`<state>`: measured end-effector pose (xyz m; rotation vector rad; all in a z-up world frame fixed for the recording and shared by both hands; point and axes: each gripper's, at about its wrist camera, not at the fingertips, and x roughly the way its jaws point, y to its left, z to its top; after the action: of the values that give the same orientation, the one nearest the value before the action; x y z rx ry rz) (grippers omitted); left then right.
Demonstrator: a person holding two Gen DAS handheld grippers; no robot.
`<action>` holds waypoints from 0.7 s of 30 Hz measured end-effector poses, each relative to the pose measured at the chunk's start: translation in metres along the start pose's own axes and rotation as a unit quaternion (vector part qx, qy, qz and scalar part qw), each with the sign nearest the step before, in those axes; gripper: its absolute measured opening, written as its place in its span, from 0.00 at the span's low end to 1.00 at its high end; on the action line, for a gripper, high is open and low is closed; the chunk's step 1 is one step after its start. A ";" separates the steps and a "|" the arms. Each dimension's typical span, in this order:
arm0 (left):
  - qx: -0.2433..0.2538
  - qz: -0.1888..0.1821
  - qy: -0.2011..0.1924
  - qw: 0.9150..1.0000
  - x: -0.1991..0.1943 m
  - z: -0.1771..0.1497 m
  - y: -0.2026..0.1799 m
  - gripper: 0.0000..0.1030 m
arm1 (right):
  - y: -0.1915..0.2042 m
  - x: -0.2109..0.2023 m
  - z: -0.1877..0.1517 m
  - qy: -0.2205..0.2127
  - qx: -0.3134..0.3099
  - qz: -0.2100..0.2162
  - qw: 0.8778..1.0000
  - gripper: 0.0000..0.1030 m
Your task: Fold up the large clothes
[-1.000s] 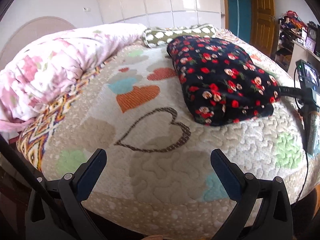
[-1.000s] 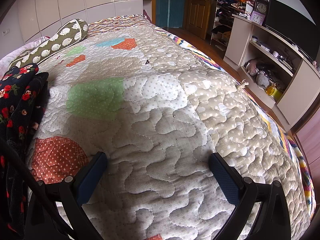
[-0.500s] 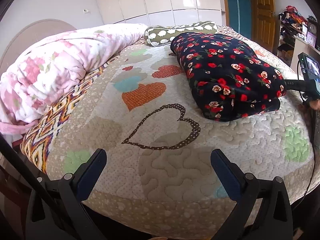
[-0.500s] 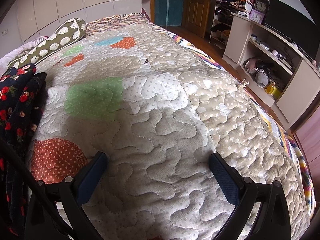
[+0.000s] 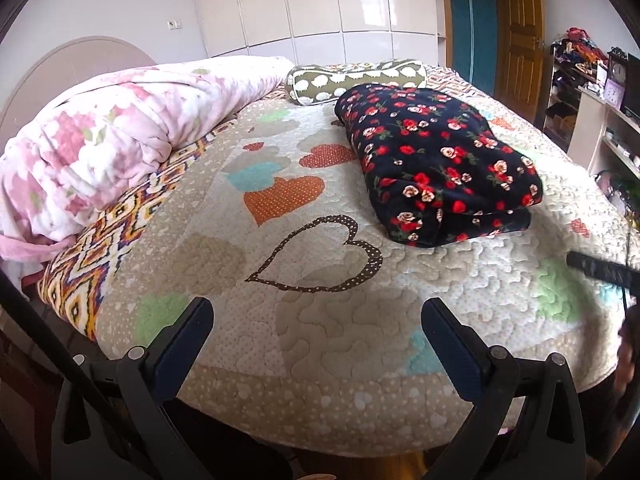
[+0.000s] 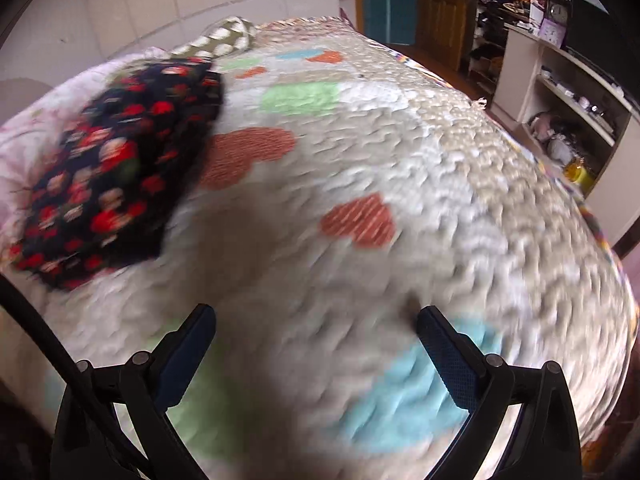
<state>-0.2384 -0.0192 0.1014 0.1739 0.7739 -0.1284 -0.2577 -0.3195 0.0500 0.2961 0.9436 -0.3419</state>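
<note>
A black garment with red and white flowers (image 5: pixel 436 160) lies folded into a thick rectangle on the quilted bed (image 5: pixel 320 320). In the blurred right wrist view the same garment (image 6: pixel 116 168) sits at the left. My left gripper (image 5: pixel 316 332) hangs open over the bed's near edge, well short of the garment, nothing between its fingers. My right gripper (image 6: pixel 314 340) is open too, above the quilt to the garment's right, and holds nothing. One dark fingertip (image 5: pixel 600 270) of the right gripper shows at the right edge of the left wrist view.
A rolled pink floral duvet (image 5: pixel 120 140) lies along the bed's left side. A green pillow with white spots (image 5: pixel 356 80) rests at the head. White shelves (image 6: pixel 572 96) with a clock and small items stand right of the bed. A wooden door (image 5: pixel 520 32) is behind.
Both grippers have pulled back from the garment toward the foot of the bed. The right wrist view has swung left quickly and blurred, bringing the folded garment fully into it.
</note>
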 end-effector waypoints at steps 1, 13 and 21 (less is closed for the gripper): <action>-0.002 -0.003 -0.002 1.000 -0.005 -0.001 0.001 1.00 | 0.004 -0.010 -0.008 -0.009 0.005 0.008 1.000 1.00; -0.033 -0.018 -0.011 0.999 -0.052 -0.017 0.023 1.00 | 0.082 -0.120 -0.047 -0.124 -0.054 -0.027 0.990 1.00; -0.055 -0.010 -0.009 0.998 -0.061 -0.023 0.038 1.00 | 0.100 -0.136 -0.078 -0.126 -0.071 -0.026 0.989 1.00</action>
<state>-0.2906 0.0262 0.1321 0.0604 0.7634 -0.1058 -0.3469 -0.1772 0.1288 0.0950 0.7237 -0.3493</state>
